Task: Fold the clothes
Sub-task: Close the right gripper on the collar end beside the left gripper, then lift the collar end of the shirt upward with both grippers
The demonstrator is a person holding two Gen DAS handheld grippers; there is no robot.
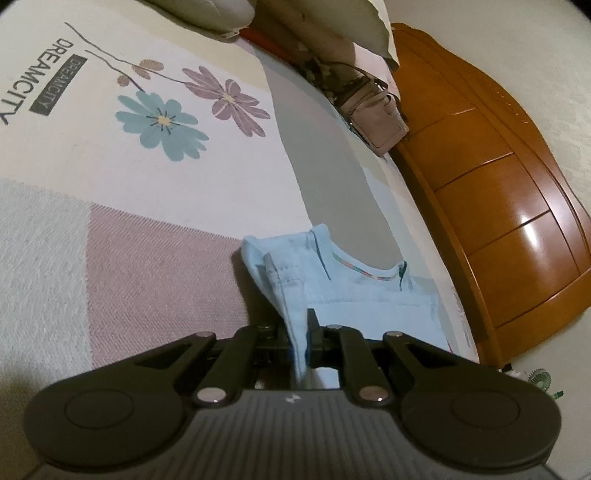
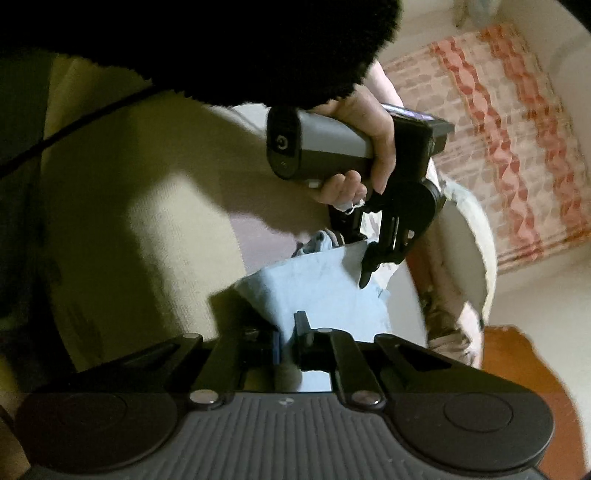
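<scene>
A light blue garment [image 1: 354,295] with a striped neckline trim lies on the bed near the wooden footboard. My left gripper [image 1: 301,332] is shut on a doubled edge of it, the cloth running between the fingers. In the right wrist view the same light blue garment [image 2: 317,288] hangs between both tools. My right gripper [image 2: 290,332] is shut on its near edge. The left gripper [image 2: 373,266], held by a hand [image 2: 365,147] in a dark fuzzy sleeve, pinches the far edge.
A bedspread [image 1: 147,184] with flower prints and "DREAMCITY" lettering covers the bed. A pink bag [image 1: 376,118] and pillows [image 1: 332,26] sit at the far end. The wooden bed frame [image 1: 498,192] runs along the right. A patterned curtain [image 2: 509,129] hangs beyond.
</scene>
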